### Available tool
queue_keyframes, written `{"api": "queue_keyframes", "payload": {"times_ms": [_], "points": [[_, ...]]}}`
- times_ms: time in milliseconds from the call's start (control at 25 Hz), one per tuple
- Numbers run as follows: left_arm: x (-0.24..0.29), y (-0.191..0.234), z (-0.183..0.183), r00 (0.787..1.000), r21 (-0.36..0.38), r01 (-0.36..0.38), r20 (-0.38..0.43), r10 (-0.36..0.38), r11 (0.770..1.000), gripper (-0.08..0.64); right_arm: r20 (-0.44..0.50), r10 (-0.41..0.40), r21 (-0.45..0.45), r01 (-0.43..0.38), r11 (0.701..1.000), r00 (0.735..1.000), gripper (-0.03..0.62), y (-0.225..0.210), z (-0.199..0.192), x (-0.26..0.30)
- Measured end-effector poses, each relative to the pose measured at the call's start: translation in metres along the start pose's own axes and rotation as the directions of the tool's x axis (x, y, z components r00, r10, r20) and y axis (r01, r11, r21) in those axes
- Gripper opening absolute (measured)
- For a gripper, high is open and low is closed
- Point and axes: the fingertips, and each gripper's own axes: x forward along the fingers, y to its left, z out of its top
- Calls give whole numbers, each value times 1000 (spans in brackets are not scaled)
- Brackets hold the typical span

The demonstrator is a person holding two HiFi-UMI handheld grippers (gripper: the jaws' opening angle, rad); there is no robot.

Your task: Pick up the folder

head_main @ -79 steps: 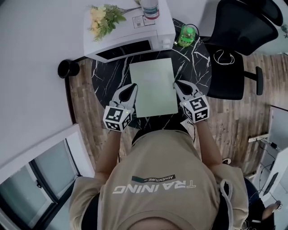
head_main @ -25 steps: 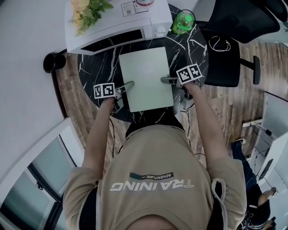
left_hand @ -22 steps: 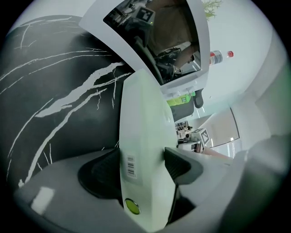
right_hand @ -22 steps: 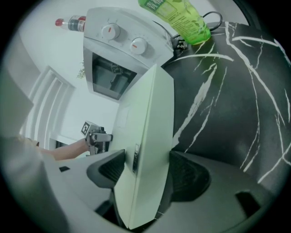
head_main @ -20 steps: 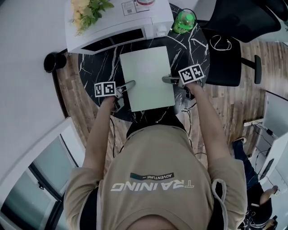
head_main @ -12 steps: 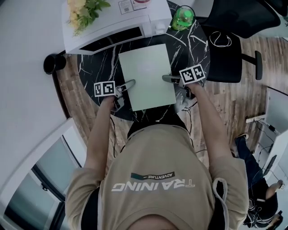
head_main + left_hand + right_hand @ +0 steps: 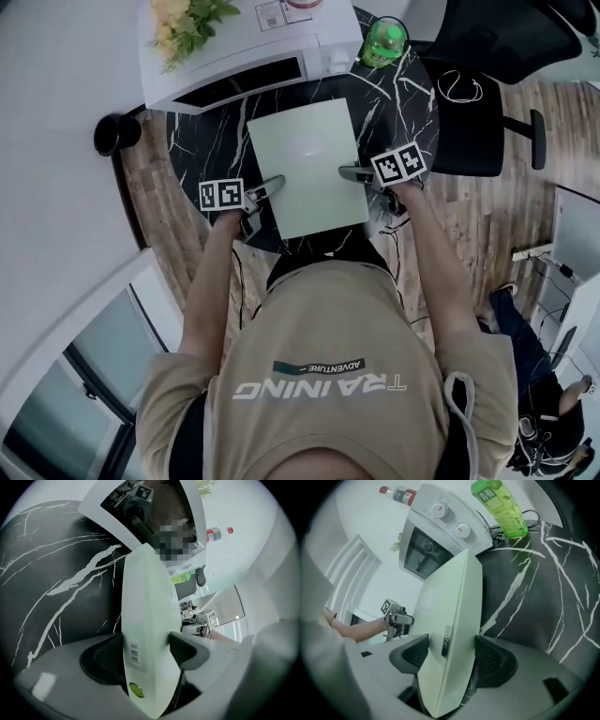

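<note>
The left gripper has its two dark ribbed pads pressed against either face of the pale green folder, biting one long edge close to a small barcode label. The right gripper is likewise closed onto the opposite long edge, one pad over the cover and one beneath it, with no gap showing at either pad. In the head view the left bite sits at about 8 o'clock of the folder and the right at about 3 o'clock, so the two holds are not level with each other. The folder spans flat between them over the middle of the black marble table. Whether it has cleared the tabletop cannot be told for sure, though both gripper views suggest its gripped edges are raised. To lift well, I judge both hands should rise together at one pace and hold their spacing: drawing apart would tug the cover off a pad, and closing in would buckle it. Because the bites are staggered, the far end at 12 o'clock may droop toward the microwave, so a straight-up path with level wrists seems safest. The green bottle at 1 o'clock stands apart from the folder and should be no hindrance.
</note>
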Motion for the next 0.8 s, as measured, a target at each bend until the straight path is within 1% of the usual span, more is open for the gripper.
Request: {"api": "queue_keyframes", "payload": {"times_ms": [160, 360, 480, 640, 800], "points": [[-13, -14, 2, 1000, 64, -3, 30, 1, 998, 299, 38, -7, -35, 8, 999, 999, 270, 15, 1, -8], [-32, -39, 8, 997, 165, -12, 79, -1, 986, 299, 140, -13, -146, 34, 989, 990, 270, 48, 17, -30], [-44, -57, 18, 992, 230, -28, 125, -1, 973, 299, 207, -34, -188, 74, 979, 978, 270, 61, 29, -49], [-57, -84, 28, 985, 309, -32, 169, -22, 951, 299, 267, -37, -233, 102, 967, 963, 270, 80, 39, -71], [-70, -111, 38, 975, 368, -33, 215, -50, 929, 299, 347, -40, -302, 152, 941, 937, 270, 103, 56, -96]]}}
